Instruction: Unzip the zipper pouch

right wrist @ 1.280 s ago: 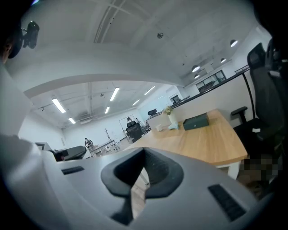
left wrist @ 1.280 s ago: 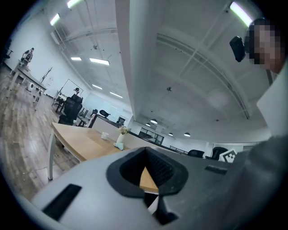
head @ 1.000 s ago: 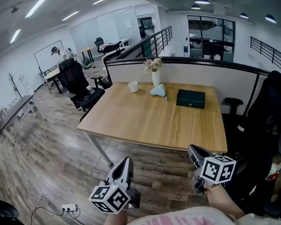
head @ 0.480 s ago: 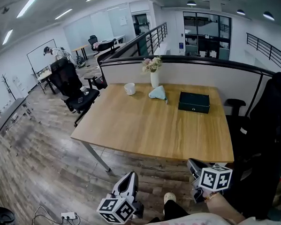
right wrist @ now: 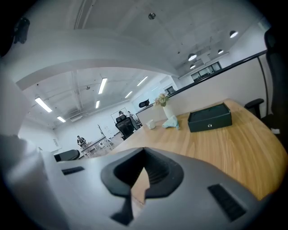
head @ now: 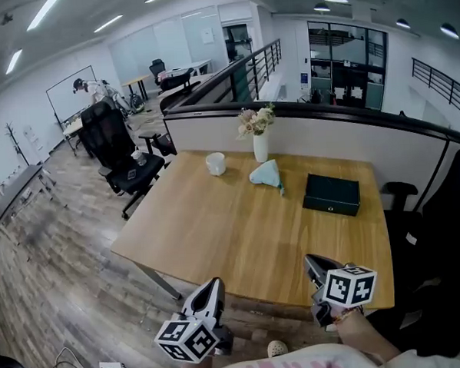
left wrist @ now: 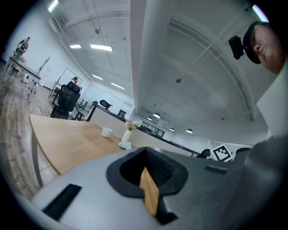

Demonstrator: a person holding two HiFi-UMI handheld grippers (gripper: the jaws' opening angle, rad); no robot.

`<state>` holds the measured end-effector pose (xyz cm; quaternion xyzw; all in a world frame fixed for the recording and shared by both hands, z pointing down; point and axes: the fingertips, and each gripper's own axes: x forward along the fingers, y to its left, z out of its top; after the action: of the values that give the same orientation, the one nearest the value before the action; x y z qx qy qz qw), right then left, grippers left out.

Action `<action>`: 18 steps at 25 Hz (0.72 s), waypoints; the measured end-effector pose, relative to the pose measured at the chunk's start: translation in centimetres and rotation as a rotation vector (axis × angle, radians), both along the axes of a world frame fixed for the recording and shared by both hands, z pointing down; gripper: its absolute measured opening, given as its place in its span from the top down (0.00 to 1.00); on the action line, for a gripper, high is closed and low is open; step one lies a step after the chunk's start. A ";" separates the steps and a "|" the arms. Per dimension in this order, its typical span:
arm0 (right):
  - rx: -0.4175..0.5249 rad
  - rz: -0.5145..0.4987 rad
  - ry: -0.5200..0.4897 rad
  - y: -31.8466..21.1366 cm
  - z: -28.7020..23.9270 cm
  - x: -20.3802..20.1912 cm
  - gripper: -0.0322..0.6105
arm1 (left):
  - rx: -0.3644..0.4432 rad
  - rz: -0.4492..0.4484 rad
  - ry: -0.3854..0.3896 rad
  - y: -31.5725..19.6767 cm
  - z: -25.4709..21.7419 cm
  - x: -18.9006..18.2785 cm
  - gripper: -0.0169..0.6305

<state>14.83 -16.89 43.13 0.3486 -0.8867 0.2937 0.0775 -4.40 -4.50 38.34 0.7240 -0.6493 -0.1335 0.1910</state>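
The zipper pouch (head: 266,173) is a pale teal bundle lying at the far side of the wooden table (head: 217,234), just in front of the vase. It shows small in the left gripper view (left wrist: 127,145) and in the right gripper view (right wrist: 171,123). My left gripper (head: 211,285) hangs before the table's near edge, jaws shut and holding nothing. My right gripper (head: 314,262) sits at the near edge, also shut and holding nothing. Both are far from the pouch. Each gripper view shows its jaws (left wrist: 145,149) (right wrist: 143,151) pressed together.
A white cup (head: 215,164) and a white vase of flowers (head: 259,143) stand at the back of the table. A dark green box (head: 331,194) lies at back right. Black office chairs (head: 122,150) stand to the left, a dark chair (head: 446,206) to the right.
The view has drawn closer to the table. The right gripper now reaches the table's near edge, while the left has stayed low in front of it. Both jaws stayed shut.
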 end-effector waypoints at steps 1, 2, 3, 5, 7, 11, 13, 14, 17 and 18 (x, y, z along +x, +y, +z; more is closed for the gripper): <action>0.010 -0.003 -0.006 -1.5 -0.6 -0.4 0.96 | 0.007 -0.004 0.002 -1.1 -0.4 -0.4 0.97; 0.023 -0.007 -0.012 -2.9 -1.2 -0.9 0.96 | 0.017 -0.007 0.005 -2.2 -0.7 -0.9 0.97; 0.038 -0.012 -0.017 -4.3 -1.8 -1.4 0.96 | 0.030 -0.010 0.010 -3.3 -1.0 -1.3 0.97; 0.068 -0.021 -0.024 -6.9 -2.7 -2.1 0.96 | 0.061 -0.019 0.024 -5.3 -1.5 -2.0 0.97; 0.084 -0.034 -0.033 -8.9 -2.9 -2.7 0.96 | 0.084 -0.029 0.022 -7.0 -1.6 -2.4 0.97; 0.051 -0.077 -0.055 -11.0 -0.1 -4.0 0.95 | 0.041 -0.039 0.029 -9.5 0.6 -2.8 0.97; -0.002 -0.098 -0.061 -11.3 2.6 -4.4 0.95 | -0.024 -0.034 0.044 -10.1 2.6 -2.7 0.97; -0.037 -0.105 -0.059 -11.4 4.0 -4.6 0.95 | -0.056 -0.030 0.041 -10.4 3.5 -2.7 0.97; -0.132 -0.098 -0.040 -12.2 7.9 -4.8 0.96 | -0.102 -0.015 0.027 -11.8 4.9 -3.5 0.97; -0.155 -0.089 -0.029 -12.7 8.9 -4.7 0.96 | -0.104 -0.008 0.030 -12.4 5.2 -3.9 0.97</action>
<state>10.10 -29.61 52.07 0.2973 -0.8770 0.3627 0.1042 -8.28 -16.94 43.51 0.7083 -0.6555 -0.1113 0.2374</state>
